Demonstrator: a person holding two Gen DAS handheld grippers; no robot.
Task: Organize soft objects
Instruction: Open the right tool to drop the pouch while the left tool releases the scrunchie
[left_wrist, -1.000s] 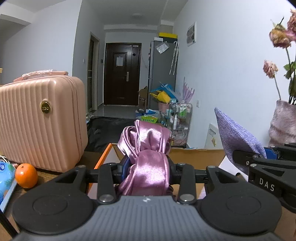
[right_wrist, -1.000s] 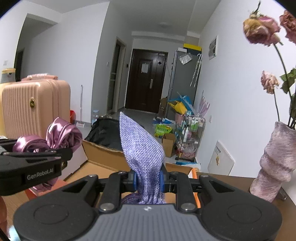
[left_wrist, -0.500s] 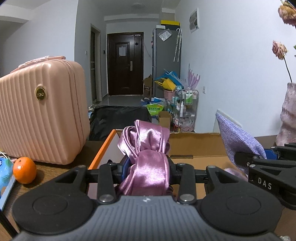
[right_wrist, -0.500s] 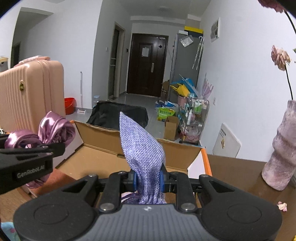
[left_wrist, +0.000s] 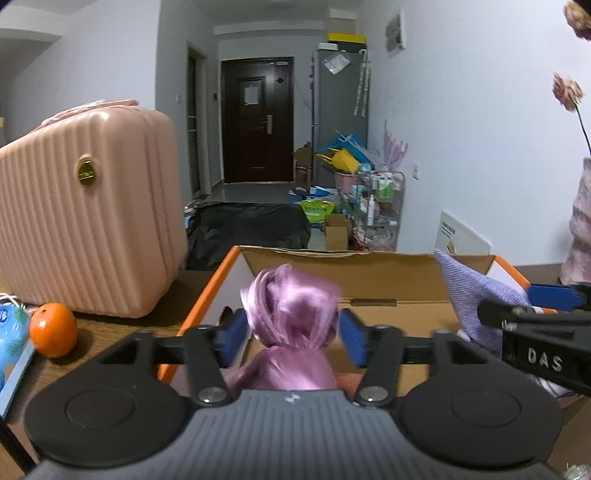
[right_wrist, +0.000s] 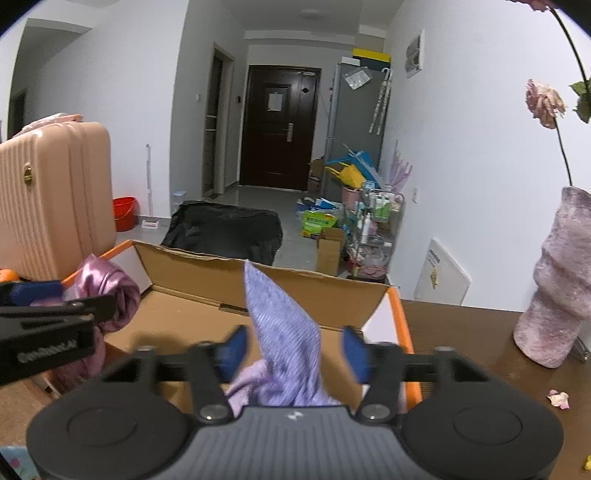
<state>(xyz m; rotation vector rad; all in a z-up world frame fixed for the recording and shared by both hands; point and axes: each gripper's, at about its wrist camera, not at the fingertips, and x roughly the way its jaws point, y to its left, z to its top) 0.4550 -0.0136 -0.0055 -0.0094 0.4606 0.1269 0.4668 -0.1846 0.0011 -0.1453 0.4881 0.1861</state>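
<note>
Dim, cool indoor light; fisheye bends the edges, dark corners; moving cloth is blurred.

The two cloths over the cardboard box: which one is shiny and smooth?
The pink satin cloth, between the left hand-held gripper's opening jaws. The other, the lavender cloth at the right hand-held gripper, is matte with a woven texture.

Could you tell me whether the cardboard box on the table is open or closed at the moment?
Open. The cardboard box has its flap raised, and the inside floor shows bare.
</note>
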